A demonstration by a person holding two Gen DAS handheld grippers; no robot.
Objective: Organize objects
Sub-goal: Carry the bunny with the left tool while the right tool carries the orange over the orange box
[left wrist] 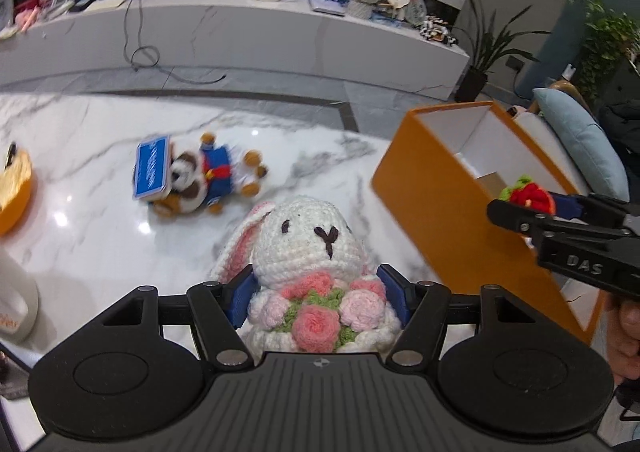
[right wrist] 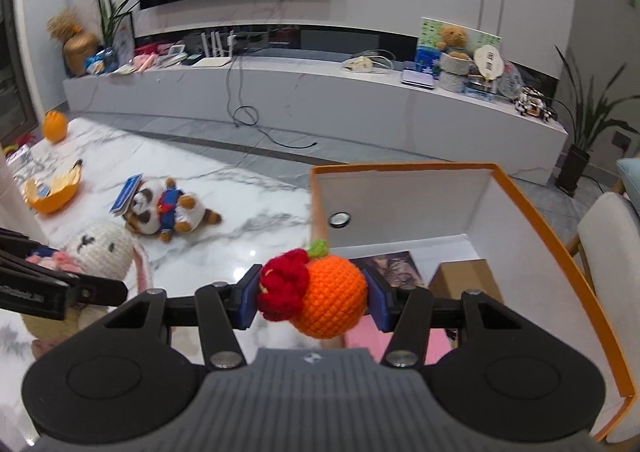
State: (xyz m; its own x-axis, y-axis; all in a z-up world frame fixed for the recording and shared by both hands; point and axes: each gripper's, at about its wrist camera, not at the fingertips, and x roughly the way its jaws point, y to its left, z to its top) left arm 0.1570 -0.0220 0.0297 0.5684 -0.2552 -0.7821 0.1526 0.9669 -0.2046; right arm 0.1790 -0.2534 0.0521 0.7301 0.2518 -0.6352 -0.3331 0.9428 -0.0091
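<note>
The left tongs (left wrist: 318, 302) are partly open and pinch a white crochet rabbit (left wrist: 310, 252) at its body, one blue pad (left wrist: 240, 298) on each side. The rabbit is upright and faces the camera, and it carries a bunch of pink crochet flowers (left wrist: 320, 312) in front. Its lower part is hidden behind the body of the tongs.

The right tongs (right wrist: 314, 298) are also partly open and hold an orange crochet fruit (right wrist: 334, 298) with a red flower (right wrist: 282, 292) and a small green leaf on it. The blue pads press it from the left and from the right. In the right wrist view the fruit is just over the near left corner of the orange box (right wrist: 560, 252), which is white inside. On the bottom of the box lie a dark picture card (right wrist: 390, 266), a brown carton (right wrist: 466, 280) and something pink (right wrist: 384, 344) that is mostly covered by the tongs.

In the left wrist view the box (left wrist: 440, 203) is to the right of the rabbit, and the right tongs (left wrist: 520, 207) reach over its edge.

On the marble counter (left wrist: 100, 244) behind the rabbit lies a plush raccoon in blue clothes (left wrist: 204, 181), on its back, touching a blue card (left wrist: 152, 167). The picture is blurred there. At the far left an orange bowl (left wrist: 16, 191) is cut off by the edge.
</note>
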